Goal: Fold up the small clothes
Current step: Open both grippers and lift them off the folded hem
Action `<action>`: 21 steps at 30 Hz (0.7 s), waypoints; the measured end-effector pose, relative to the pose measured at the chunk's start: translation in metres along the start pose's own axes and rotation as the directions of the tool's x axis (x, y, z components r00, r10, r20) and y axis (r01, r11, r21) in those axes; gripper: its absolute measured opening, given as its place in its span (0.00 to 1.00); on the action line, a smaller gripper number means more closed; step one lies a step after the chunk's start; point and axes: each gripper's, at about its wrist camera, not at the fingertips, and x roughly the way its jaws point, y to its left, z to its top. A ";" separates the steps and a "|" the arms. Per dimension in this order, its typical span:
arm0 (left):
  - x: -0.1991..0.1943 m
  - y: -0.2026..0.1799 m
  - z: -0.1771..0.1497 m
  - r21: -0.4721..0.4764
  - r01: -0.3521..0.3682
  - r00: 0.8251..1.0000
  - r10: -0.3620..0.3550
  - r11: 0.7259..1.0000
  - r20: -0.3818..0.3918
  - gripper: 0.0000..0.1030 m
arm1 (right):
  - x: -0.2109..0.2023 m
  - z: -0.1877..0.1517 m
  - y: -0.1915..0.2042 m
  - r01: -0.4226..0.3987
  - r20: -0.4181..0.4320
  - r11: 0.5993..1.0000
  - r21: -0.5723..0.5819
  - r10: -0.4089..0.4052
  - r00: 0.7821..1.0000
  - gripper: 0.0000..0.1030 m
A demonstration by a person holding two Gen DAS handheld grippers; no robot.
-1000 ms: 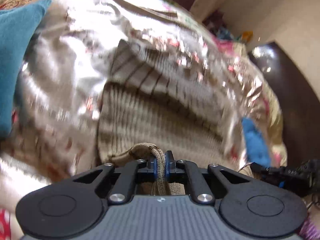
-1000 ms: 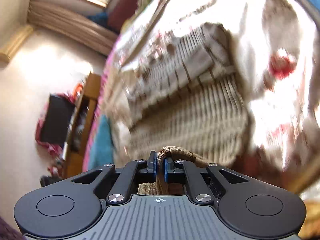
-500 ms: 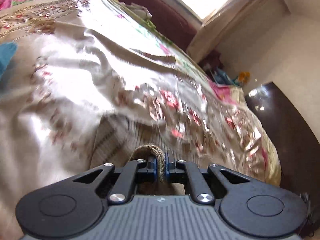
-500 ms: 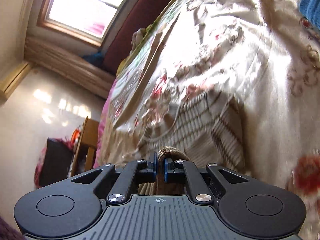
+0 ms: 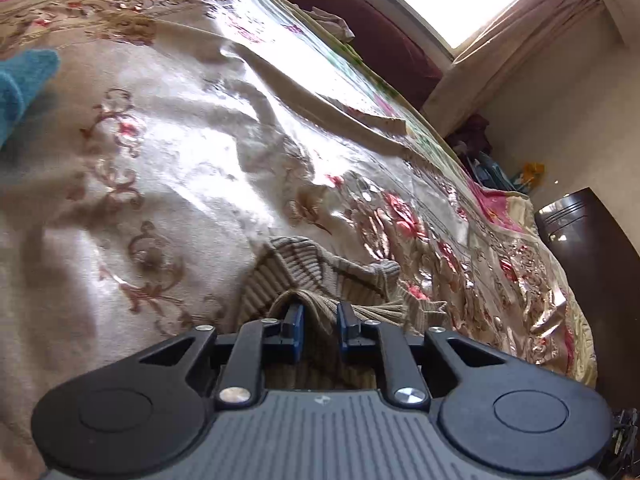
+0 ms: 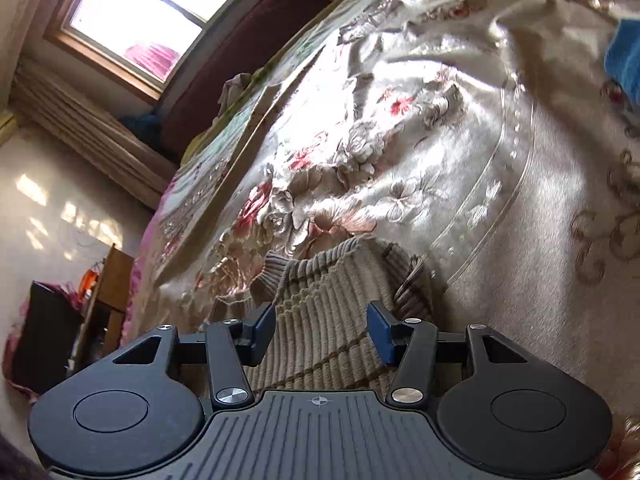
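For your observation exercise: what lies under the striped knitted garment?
The striped knitted garment lies on the floral bedspread. The cloth directly beneath it is covered, so nothing else can be told.

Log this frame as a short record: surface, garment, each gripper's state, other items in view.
surface: bedspread, cream satin with a floral pattern
garment: striped knit top, beige with brown stripes, lying bunched on the bedspread
left gripper: jaws opening, a fold of the knit between them, pads no longer pressing on it
right gripper: jaws opening, wide apart, the knit lying flat under them, nothing gripped
other items: blue cloth at the edge of the bed; window behind
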 end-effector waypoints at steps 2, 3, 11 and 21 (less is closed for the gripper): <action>-0.005 0.002 0.001 0.007 -0.023 1.000 0.023 1.000 0.021 0.30 | -0.001 -0.001 0.007 0.035 0.008 0.997 -0.075 -0.035 0.999 0.50; -0.006 0.004 0.002 0.005 -0.029 0.999 0.029 1.000 0.029 0.31 | 0.000 -0.002 0.010 0.049 0.009 0.992 -0.112 -0.048 0.999 0.50; -0.002 -0.020 -0.011 0.132 -0.057 0.998 0.057 0.990 0.006 0.40 | 0.021 -0.012 0.027 0.140 0.001 0.949 -0.283 -0.145 0.989 0.50; 0.029 -0.041 -0.012 0.309 -0.202 0.979 0.199 0.930 0.039 0.50 | 0.026 -0.013 0.026 0.171 -0.008 0.938 -0.302 -0.181 0.983 0.49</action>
